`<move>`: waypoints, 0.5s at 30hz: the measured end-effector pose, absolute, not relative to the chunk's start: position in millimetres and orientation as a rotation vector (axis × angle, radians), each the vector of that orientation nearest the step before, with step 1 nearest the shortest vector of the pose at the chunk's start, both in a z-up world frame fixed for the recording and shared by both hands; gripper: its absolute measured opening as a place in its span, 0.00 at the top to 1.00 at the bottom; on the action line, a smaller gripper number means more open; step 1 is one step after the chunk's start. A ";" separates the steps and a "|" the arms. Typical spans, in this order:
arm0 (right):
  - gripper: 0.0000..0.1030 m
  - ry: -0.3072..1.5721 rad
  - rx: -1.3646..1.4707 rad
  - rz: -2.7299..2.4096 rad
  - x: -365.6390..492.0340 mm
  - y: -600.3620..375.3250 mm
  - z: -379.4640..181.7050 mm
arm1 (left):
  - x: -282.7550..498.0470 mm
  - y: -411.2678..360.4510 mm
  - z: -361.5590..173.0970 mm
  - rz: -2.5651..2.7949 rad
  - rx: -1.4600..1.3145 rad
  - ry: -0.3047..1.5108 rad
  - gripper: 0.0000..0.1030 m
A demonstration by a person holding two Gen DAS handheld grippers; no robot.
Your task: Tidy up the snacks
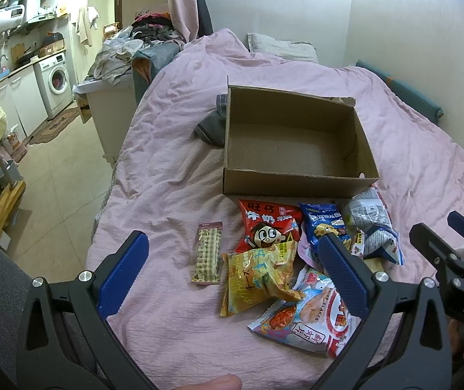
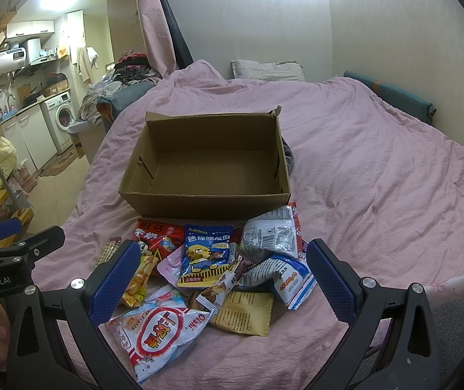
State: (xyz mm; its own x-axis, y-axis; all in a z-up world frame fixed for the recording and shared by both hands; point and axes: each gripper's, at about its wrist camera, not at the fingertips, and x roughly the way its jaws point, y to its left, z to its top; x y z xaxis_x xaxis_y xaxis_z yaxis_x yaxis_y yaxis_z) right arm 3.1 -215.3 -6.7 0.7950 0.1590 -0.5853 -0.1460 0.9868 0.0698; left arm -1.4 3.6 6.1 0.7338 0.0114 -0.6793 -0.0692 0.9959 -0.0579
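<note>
Nearest the viewer, the left hand-held gripper (image 1: 232, 269) hangs spread wide over the bed, its ribbed blue pads holding nothing. The right hand-held gripper (image 2: 222, 279) is likewise released and empty, framing the snack pile from above.

Between and just beyond the pads lies a loose heap of snack packets on a wrinkled pink bedsheet (image 2: 378, 169). At six o'clock in the heap sits a glossy white shrimp-flakes bag (image 2: 157, 328), puffed with air. At three o'clock of it lies a flat yellow packet (image 2: 245, 312). Toward twelve o'clock are a blue cartoon-bear packet (image 2: 205, 253), a red milk-candy bag (image 1: 264, 227), and at two o'clock a crumpled silver-white bag (image 2: 271, 234). Apart at nine o'clock lies a slim wafer bar (image 1: 207, 253).

These packets look light, slick and crinkly; the contents probably crush easily. A gentle pinch on a sealed flat edge would likely serve best.

Farther off, touching the heap, stands an open brown cardboard box (image 2: 199, 201), stiff, rectangular, empty inside.
</note>
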 end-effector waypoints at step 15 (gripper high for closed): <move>0.00 0.636 0.015 0.162 2.6 -214.4 -8.0 | -2.6 -1.0 6.2 0.035 -0.063 0.741 0.00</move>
State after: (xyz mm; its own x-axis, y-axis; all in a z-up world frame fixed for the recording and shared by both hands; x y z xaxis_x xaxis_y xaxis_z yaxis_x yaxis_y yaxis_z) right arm 2.6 -214.4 -8.0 0.7922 0.1555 -0.5902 -0.1461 0.9872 0.0641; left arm -2.6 -1.0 6.2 0.7377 0.0100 -0.6751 -0.0542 0.9975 -0.0446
